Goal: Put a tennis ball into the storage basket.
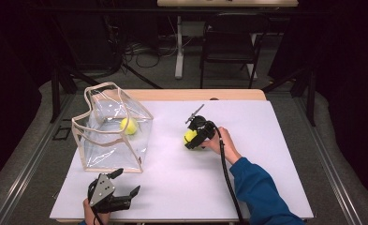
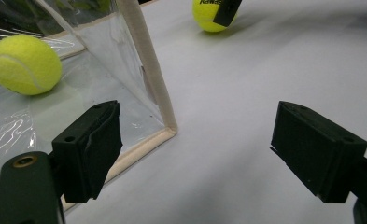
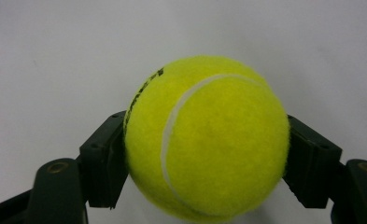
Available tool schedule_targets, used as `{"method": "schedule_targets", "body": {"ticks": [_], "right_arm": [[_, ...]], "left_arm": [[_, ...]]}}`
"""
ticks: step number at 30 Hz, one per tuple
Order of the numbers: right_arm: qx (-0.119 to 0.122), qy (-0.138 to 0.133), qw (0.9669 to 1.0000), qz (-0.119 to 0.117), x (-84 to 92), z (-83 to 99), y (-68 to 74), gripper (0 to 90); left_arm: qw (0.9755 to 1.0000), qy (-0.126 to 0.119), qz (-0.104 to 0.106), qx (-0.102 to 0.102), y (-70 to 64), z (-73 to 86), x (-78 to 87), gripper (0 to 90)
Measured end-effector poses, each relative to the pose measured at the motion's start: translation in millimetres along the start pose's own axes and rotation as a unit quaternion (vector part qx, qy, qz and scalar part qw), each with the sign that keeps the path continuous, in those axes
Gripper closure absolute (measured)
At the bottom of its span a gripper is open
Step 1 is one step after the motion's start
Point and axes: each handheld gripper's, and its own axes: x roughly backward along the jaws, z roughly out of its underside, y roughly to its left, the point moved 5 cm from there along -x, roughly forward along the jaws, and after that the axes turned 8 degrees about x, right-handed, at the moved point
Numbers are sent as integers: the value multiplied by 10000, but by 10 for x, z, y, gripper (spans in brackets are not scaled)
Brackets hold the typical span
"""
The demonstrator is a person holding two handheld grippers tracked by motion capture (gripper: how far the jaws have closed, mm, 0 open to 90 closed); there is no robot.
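At centre frame the right hand-held gripper (image 1: 196, 137) clamps a tennis ball (image 3: 207, 140) on the white surface (image 1: 266, 154), apparently bound for the clear bag (image 1: 111, 129) at left, while the left hand-held gripper (image 1: 121, 185) waits wide open

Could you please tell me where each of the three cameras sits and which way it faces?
High view: above the person's side, looking forward and down on the table; both hands and a blue sleeve show.
Left gripper view: on the left gripper, facing the bag corner; jaws apart.
Right gripper view: on the right gripper, looking down on its held ball.
Shared: that ball shows in all three.
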Motion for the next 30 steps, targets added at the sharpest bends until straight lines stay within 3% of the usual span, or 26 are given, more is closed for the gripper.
{"method": "schedule_targets", "body": {"ticks": [30], "right_arm": [[238,-40,9996,160,271,-170,128,260]], "left_arm": [[10000,9,7,5,-4,1,-4,161]]}}
